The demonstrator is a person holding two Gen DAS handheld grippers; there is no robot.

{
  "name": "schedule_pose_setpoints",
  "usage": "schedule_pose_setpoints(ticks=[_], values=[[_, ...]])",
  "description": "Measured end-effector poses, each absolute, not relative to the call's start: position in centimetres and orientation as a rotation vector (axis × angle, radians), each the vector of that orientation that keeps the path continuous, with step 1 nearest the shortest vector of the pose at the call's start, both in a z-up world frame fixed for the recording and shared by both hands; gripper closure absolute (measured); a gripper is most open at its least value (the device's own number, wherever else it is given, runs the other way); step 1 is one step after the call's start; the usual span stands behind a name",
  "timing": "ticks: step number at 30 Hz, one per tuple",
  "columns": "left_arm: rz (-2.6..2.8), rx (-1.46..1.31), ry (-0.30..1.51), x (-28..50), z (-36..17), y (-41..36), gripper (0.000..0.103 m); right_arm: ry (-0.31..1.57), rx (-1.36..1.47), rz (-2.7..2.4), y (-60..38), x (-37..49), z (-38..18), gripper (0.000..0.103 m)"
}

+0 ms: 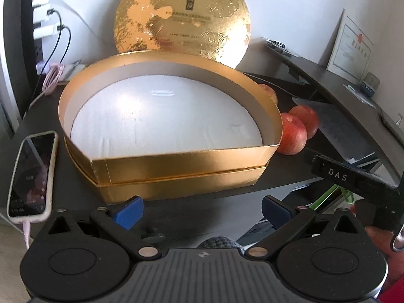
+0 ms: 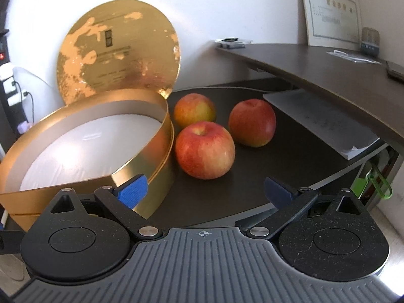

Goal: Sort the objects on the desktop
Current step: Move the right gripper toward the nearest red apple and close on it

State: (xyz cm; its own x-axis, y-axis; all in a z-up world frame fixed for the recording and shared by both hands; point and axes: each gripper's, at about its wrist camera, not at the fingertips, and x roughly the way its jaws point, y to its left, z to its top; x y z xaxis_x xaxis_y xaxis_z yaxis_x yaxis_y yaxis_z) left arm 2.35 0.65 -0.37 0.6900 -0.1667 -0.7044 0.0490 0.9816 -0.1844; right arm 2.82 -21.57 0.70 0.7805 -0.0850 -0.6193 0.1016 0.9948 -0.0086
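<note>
The left wrist view is showing a phone (image 1: 31, 174) lying at the left edge, while the right wrist view is showing all three apples (image 2: 205, 150) just right of the shiny gold box (image 2: 83, 149) (its white lining is smooth). The left gripper (image 1: 202, 210) and right gripper (image 2: 205, 192) are both standing wide, holding nothing.

I see a white wall (image 2: 214, 5) behind my dark table (image 2: 290, 171); a higher dark desk (image 2: 328, 75) stands rightward; daylight is soft.
</note>
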Motion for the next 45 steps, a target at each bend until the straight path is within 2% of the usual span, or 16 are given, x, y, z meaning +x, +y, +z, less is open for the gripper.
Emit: schedule_pose_setpoints(ticks=[9, 12, 15, 16, 19, 25, 40, 43, 45], values=[[-0.148, -0.127, 0.799, 3.7, -0.2, -0.5, 0.005, 0.64, -0.028, -0.069, -22.6, 4.6, 0.5, 0.005], [-0.14, -0.119, 0.798, 4.2, -0.3, -0.9, 0.015, 0.643, -0.027, -0.06, -23.0, 5.8, 0.2, 0.009], [-0.132, -0.104, 0.808, 4.6, -0.4, -1.1, 0.021, 0.643, -0.032, -0.026, -23.5, 7.1, -0.4, 0.011], [-0.131, -0.093, 0.808, 4.7, -0.4, -1.2, 0.027, 0.643, -0.037, -0.003, -23.7, 7.6, -0.6, 0.011], [-0.133, -0.086, 0.813, 5.2, -0.5, -1.4, 0.032, 0.649, -0.033, 0.052, -24.4, 8.7, -1.2, 0.011], [-0.105, -0.105, 0.795, 6.2, -0.5, -1.5, 0.032, 0.658, -0.041, 0.115, -25.8, 10.9, -2.2, 0.005], [-0.1, -0.086, 0.844, 7.1, -1.2, -2.7, 0.03, 0.71, -0.013, 0.265, -27.6, 14.6, -5.5, 0.004], [-0.085, -0.091, 0.851, 7.1, -1.3, -2.5, 0.03, 0.7, -0.005, 0.268, -27.7, 14.7, -5.8, 0.005], [-0.083, -0.092, 0.856, 7.0, -1.4, -2.5, 0.03, 0.699, 0.009, 0.269, -27.9, 14.7, -5.8, 0.011]])
